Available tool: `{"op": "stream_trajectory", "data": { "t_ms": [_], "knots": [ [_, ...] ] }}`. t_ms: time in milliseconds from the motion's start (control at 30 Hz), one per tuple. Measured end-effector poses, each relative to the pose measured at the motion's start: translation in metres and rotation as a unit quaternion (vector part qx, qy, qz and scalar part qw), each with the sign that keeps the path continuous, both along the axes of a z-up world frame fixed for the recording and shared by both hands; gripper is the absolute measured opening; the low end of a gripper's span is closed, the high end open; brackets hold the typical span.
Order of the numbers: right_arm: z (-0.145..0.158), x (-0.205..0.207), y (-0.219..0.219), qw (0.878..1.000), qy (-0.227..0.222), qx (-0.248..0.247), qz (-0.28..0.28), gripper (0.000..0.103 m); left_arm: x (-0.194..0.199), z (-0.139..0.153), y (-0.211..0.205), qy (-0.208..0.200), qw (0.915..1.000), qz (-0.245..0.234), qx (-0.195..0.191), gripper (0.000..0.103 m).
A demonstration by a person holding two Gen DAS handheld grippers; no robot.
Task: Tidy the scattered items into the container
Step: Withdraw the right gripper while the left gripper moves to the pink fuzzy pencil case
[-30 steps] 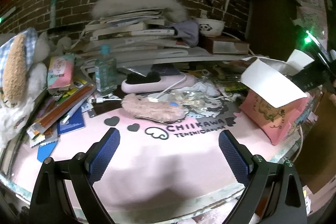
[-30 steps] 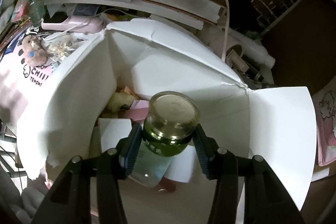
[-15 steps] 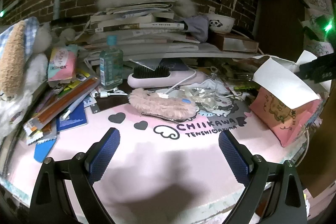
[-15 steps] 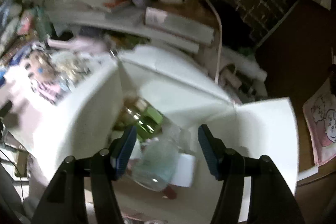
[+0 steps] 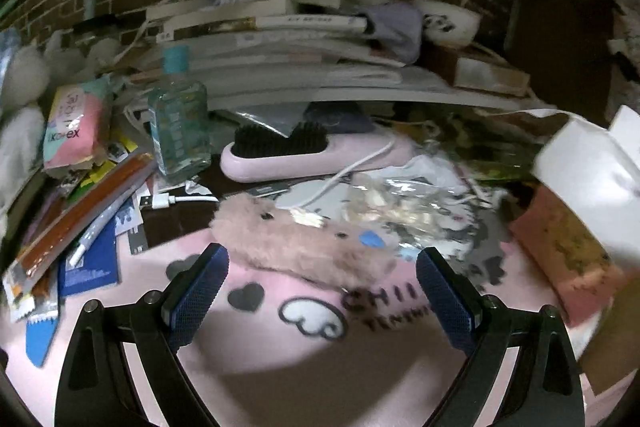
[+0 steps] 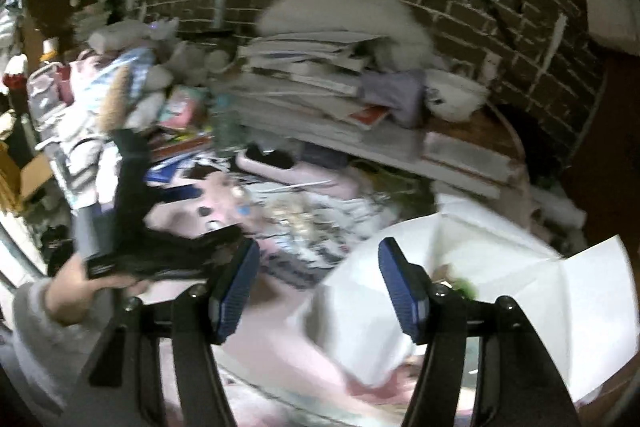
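Releasing done: R gripper point(image 6: 316, 287) empty, jaws just opened, spread; green-capped bottle gone from them, green cap peeks inside white box point(image 6: 500, 267).
L gripper point(image 5: 320, 291) spread wide, closing on pink furry pouch point(image 5: 304, 243), near side of box. One less item; pink desk mat point(image 5: 320, 367), brick wall behind, still cluttered.

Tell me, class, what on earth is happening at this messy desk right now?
A person with a gripper in each hand is tidying clutter into a white box. The right gripper, its jaws just opened, is empty beside the box, where something green shows inside. The left gripper is open, closing in on a fluffy pink pouch lying on the pink mat.
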State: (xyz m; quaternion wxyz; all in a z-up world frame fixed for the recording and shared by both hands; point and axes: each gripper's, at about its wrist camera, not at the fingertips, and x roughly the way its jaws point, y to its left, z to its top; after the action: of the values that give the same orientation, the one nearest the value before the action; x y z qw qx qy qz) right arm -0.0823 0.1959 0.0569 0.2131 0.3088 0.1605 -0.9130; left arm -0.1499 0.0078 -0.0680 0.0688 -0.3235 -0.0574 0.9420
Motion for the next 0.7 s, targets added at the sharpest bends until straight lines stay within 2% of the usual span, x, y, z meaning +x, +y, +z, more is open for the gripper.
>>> {"op": "stream_trajectory", "data": {
  "t_ms": [67, 167, 333, 433, 533, 700],
  "knots": [
    [-0.008, 0.004, -0.005, 1.000, -0.012, -0.017, 0.011, 0.063, -0.007, -0.001, -0.002, -0.014, 0.9998, -0.001, 0.011, 0.094],
    [-0.020, 0.008, -0.008, 0.999, -0.033, -0.035, 0.025, 0.063, -0.015, -0.002, -0.001, -0.032, 0.9994, 0.011, -0.002, 0.094],
    [-0.039, 0.013, -0.014, 0.994, -0.070, -0.068, 0.047, 0.063, -0.025, -0.007, -0.001, -0.060, 0.9982, 0.008, 0.003, 0.094],
    [-0.042, 0.017, -0.016, 0.994, -0.065, -0.067, 0.050, 0.064, -0.031, -0.010, -0.004, -0.075, 0.9970, 0.000, 0.021, 0.093],
    [-0.041, 0.017, -0.016, 0.993, -0.069, -0.074, 0.054, 0.064, -0.034, -0.010, -0.005, -0.079, 0.9965, 0.001, 0.026, 0.082],
    [-0.040, 0.018, -0.014, 0.993, -0.070, -0.076, 0.055, 0.064, -0.036, -0.010, -0.006, -0.077, 0.9965, -0.004, 0.031, 0.077]
  ]
}}
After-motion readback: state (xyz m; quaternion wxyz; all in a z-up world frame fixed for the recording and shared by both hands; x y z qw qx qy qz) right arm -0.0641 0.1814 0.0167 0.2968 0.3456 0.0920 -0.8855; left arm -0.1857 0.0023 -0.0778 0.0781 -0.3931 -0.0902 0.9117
